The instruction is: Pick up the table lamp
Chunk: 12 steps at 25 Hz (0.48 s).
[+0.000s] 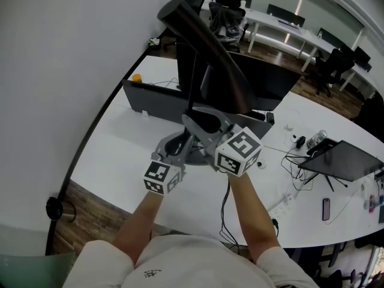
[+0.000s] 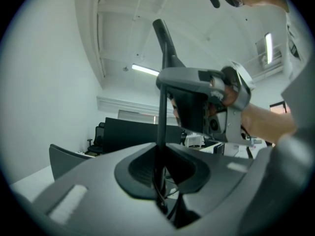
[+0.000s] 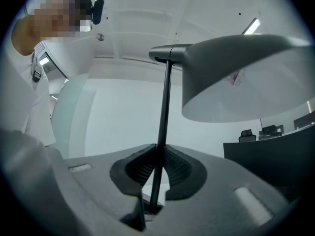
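Two grippers: the left gripper (image 2: 160, 173) and the right gripper (image 3: 153, 173) each pinch the thin lamp stem (image 3: 165, 102).
Lamp place: the table lamp (image 1: 201, 47) shows at upper centre of the head view, over the white desk (image 1: 114, 155).
Risk: the shade (image 3: 241, 73) overhangs sideways, so the slim stem may swivel or slide between the pads and tip the lamp.

Bright, even room light from ceiling strips (image 2: 145, 71); fisheye edges darken and bend.

table lamp (image 1: 207, 50): dark grey | table (image 1: 120, 155): white | floor (image 1: 90, 212): brown wood-grain
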Each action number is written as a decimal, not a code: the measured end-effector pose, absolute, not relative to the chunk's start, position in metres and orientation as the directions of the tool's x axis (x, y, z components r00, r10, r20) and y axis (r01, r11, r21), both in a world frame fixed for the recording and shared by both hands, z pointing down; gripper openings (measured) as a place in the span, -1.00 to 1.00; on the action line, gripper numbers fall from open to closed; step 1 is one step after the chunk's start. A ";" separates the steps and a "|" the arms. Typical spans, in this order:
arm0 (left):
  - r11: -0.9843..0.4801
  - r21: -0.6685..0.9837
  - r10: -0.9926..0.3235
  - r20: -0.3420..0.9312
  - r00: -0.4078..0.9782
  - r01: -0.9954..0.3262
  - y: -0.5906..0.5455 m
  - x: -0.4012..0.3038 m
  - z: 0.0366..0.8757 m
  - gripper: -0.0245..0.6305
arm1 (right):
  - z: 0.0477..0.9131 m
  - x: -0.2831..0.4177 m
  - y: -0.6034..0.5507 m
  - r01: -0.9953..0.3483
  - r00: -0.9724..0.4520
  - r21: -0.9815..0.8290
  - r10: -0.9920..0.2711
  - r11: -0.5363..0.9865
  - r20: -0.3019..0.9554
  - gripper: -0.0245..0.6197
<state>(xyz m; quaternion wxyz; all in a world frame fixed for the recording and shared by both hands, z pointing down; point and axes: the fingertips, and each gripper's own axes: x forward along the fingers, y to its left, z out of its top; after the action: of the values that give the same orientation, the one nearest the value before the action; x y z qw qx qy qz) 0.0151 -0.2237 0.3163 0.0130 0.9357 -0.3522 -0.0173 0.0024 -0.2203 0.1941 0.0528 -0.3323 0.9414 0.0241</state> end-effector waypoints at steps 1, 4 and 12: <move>-0.751 0.036 -0.660 -0.023 0.751 -0.659 -0.224 0.015 0.317 -0.78 | 0.195 0.002 -0.221 -0.628 -0.774 0.010 -0.623 0.778 -0.113 -0.79; -0.750 0.038 -0.661 -0.021 0.750 -0.660 -0.226 0.015 0.319 -0.78 | 0.197 0.002 -0.223 -0.628 -0.774 0.008 -0.623 0.778 -0.110 -0.79; -0.750 0.042 -0.661 -0.016 0.750 -0.660 -0.229 0.016 0.321 -0.78 | 0.199 0.003 -0.226 -0.629 -0.774 0.006 -0.625 0.777 -0.102 -0.79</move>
<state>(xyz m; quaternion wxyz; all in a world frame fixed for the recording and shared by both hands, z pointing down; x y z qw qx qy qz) 0.0157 -0.2289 0.3212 0.0169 0.9353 -0.3532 -0.0150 0.0034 -0.2263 0.1989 0.0473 -0.3330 0.9415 0.0198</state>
